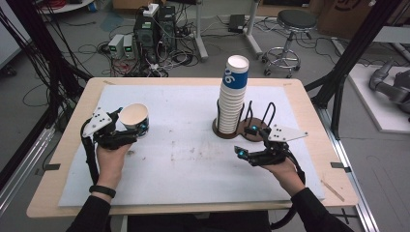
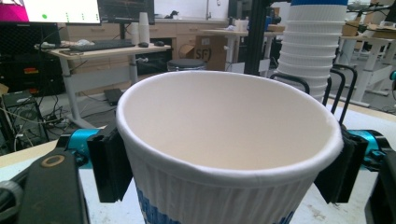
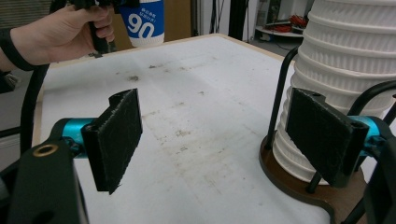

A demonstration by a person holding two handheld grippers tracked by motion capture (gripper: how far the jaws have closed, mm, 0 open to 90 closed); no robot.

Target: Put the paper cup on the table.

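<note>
Left gripper (image 1: 126, 126) clamps a single paper cup (image 1: 135, 119), one pad on each side of the ribbed wall just under the rim; the left gripper view shows both pads pressed against the cup (image 2: 224, 154). The cup is upright, mouth up, over the left part of the white mat (image 1: 183, 159); whether its base touches the mat cannot be told. Gripping below the rolled rim likely keeps the cup from crushing and leaves the mouth clear.

Right gripper (image 1: 245, 141) holds nothing, jaws spread wide with the pads (image 3: 116, 140) well apart. It sits just beside the brown holder base (image 1: 251, 133), one jaw near the foot of the cup stack (image 1: 232, 96). Likely parked there to steady the rack or take the next cup.

The stack stands upright inside black wire loops (image 1: 268, 113) that keep it from tipping. It is well apart from the held cup, at centre-right of the mat.
</note>
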